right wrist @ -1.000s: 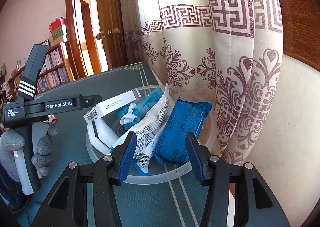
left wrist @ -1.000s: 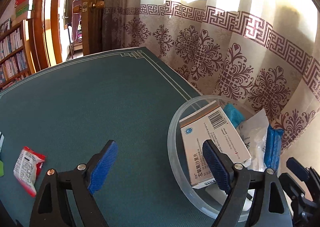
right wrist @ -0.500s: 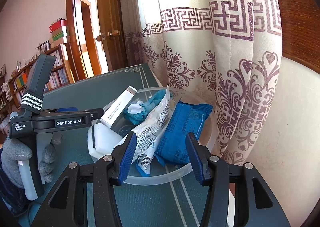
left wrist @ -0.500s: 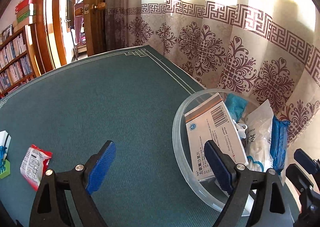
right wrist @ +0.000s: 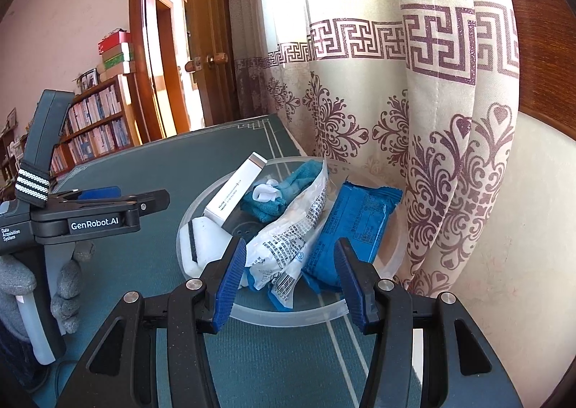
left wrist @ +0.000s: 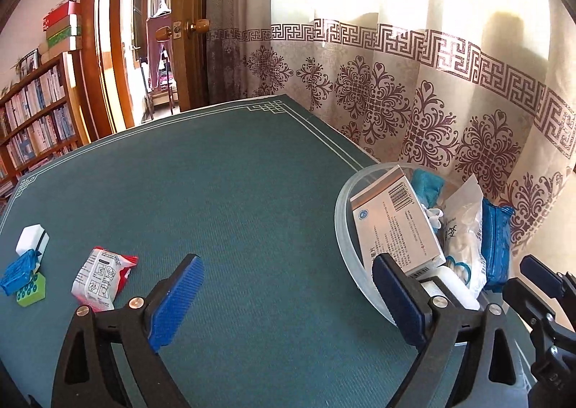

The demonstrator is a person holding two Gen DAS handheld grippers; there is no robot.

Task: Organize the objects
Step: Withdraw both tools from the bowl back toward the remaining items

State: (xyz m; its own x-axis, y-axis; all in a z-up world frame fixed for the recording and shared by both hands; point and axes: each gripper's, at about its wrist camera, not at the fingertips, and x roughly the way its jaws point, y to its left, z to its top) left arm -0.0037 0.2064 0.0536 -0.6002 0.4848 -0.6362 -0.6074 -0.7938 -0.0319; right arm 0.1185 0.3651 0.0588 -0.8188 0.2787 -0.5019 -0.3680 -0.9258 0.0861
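Observation:
A clear plastic bowl [left wrist: 343, 224] [right wrist: 273, 316] sits at the table's right edge by the curtain. It holds a white medicine box [left wrist: 396, 224] [right wrist: 235, 192], a teal cloth [right wrist: 284, 192], a white printed packet [right wrist: 291, 228], a blue packet [right wrist: 356, 220] and a white block [right wrist: 203, 244]. My left gripper [left wrist: 288, 303] is open and empty, left of the bowl above the cloth. My right gripper [right wrist: 291, 282] is open and empty at the bowl's near rim. On the table's left lie a red-and-white sachet [left wrist: 102, 276], a blue packet [left wrist: 18, 271], a green block [left wrist: 32, 292] and a white block [left wrist: 32, 238].
The table carries a teal cloth [left wrist: 234, 192]. A patterned curtain [left wrist: 432, 102] hangs close behind the bowl. A wooden door [left wrist: 187, 22] and bookshelves [left wrist: 32, 127] stand beyond the far edge. The left gripper's body [right wrist: 90, 217] shows in the right wrist view.
My left gripper has drawn back and turned left, away from the bowl, so more of the items on the table's left have come into view. The right gripper has hardly moved.

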